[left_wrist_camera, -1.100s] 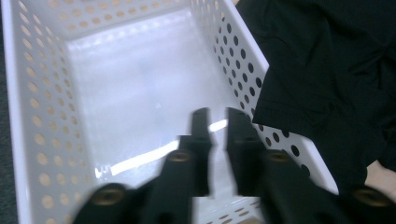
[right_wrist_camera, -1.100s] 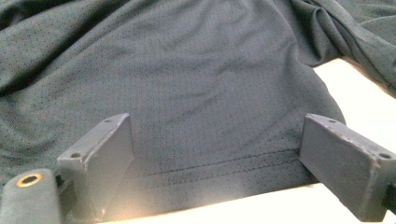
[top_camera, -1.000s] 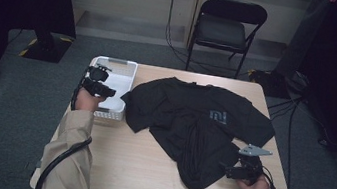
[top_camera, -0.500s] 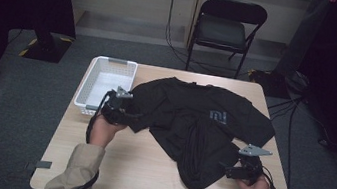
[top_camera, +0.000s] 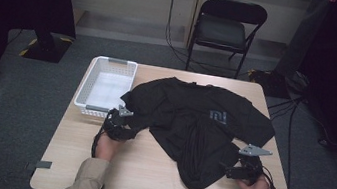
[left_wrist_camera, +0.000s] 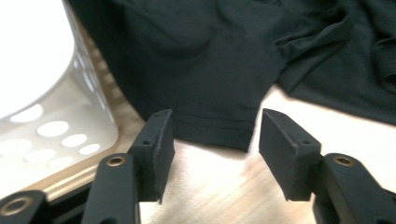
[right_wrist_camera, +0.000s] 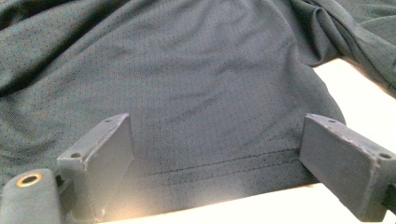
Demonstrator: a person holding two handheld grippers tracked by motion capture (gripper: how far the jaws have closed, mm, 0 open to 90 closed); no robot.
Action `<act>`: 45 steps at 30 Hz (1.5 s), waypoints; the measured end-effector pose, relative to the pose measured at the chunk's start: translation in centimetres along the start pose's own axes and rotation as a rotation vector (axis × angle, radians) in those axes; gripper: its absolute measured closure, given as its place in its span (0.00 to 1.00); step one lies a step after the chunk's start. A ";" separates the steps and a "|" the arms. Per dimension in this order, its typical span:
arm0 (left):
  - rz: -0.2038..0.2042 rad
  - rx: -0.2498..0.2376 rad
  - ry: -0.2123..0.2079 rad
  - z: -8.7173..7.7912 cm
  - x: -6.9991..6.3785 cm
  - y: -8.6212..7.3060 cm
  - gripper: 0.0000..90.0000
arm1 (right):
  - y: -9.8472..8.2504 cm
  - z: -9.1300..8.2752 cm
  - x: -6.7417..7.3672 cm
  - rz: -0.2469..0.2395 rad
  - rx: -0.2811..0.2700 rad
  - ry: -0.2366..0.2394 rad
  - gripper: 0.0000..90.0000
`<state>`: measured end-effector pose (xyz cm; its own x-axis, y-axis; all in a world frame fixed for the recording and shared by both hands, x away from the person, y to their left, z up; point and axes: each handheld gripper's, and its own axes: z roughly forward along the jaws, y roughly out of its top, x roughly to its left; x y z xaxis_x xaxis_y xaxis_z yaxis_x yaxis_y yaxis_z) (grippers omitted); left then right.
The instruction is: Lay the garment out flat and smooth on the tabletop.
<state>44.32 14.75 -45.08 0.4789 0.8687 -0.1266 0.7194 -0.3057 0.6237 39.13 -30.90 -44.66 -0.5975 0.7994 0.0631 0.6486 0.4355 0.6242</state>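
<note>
A black T-shirt [top_camera: 179,111] lies spread on the wooden table [top_camera: 153,183], its lower part bunched toward the front right. My left gripper [top_camera: 126,127] is low at the shirt's left sleeve. In the left gripper view the sleeve hem [left_wrist_camera: 219,133] lies between the tips of my left gripper [left_wrist_camera: 217,149]; its jaws have just been closing, but the pads stand clear of the cloth. My right gripper [top_camera: 228,172] rests at the shirt's front right edge. In the right gripper view my right gripper [right_wrist_camera: 215,163] is open wide, with the flat stitched hem [right_wrist_camera: 219,170] between its jaws.
A white perforated basket [top_camera: 107,88] sits at the table's back left, close beside the sleeve and my left gripper; its wall [left_wrist_camera: 56,135] fills the left of the left gripper view. A black folding chair [top_camera: 224,32] stands beyond the table. Bare wood lies along the front edge.
My left hand has left the basket and come down toward the person and rightward, to the shirt's left sleeve. The right hand and the shirt have stayed put.
</note>
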 end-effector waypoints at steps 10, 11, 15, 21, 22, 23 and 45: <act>0.015 0.020 -0.005 0.6 -0.3 -0.2 0.80 | 0.0 0.0 0.0 0.000 0.000 0.000 0.11; 0.019 0.027 -0.011 0.5 -0.3 -0.2 0.85 | 0.0 0.0 0.0 0.000 0.000 0.000 0.11; 0.008 0.057 -0.036 0.0 -0.1 -0.3 0.99 | 0.0 0.0 0.0 0.000 0.000 0.000 0.11; -0.036 0.063 -0.066 -1.1 1.0 -1.3 1.00 | 0.0 0.0 0.0 0.000 0.000 0.000 0.11; -0.038 0.064 -0.067 -1.3 1.1 -1.5 1.00 | 0.0 0.0 0.0 0.000 0.000 0.000 0.11; -0.044 0.057 -0.064 -1.5 1.3 -1.7 0.99 | 0.0 0.0 0.0 0.000 0.000 0.000 0.11; 0.108 0.027 -0.124 -2.5 -2.4 -3.4 0.17 | 0.0 0.0 0.0 0.001 0.000 -0.001 0.11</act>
<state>39.47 14.67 -45.00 0.6109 0.7763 -0.1552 0.6732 -0.4063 0.6178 39.12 -30.90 -44.66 -0.5967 0.8000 0.0632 0.6491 0.4349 0.6241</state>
